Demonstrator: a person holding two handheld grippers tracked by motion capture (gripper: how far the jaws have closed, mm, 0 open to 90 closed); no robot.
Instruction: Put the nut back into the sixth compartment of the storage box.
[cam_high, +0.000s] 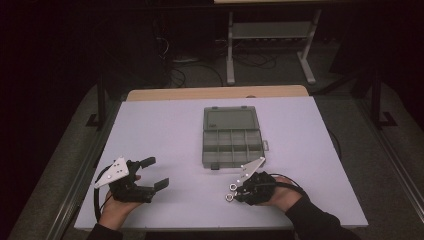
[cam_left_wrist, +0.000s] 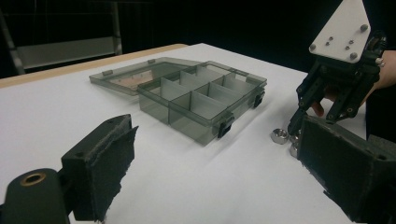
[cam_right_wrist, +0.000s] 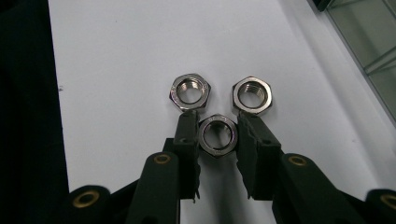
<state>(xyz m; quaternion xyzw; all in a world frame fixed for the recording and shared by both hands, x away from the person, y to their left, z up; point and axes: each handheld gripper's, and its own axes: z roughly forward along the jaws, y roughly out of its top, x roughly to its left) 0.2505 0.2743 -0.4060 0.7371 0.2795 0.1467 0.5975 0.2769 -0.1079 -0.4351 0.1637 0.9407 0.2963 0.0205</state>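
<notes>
A: The table (cam_high: 165, 125) is big and white. The box (cam_high: 233, 136) sits in the middle with its lid flat open toward the far edge.

B: Lots of free room on the left. The left tongs (cam_high: 156, 173) wait there, wide open, holding nothing.

A: The right tongs (cam_right_wrist: 218, 135) are near the front edge, squeezed on one nut (cam_right_wrist: 217, 135). Two more nuts (cam_right_wrist: 189, 92) lie just past it, almost touching the tong tips.

B: I think lifting could bump them, and they might roll.

A: The held nut is smooth and could slip out. It could also hit the box's near wall on the way in.
</notes>
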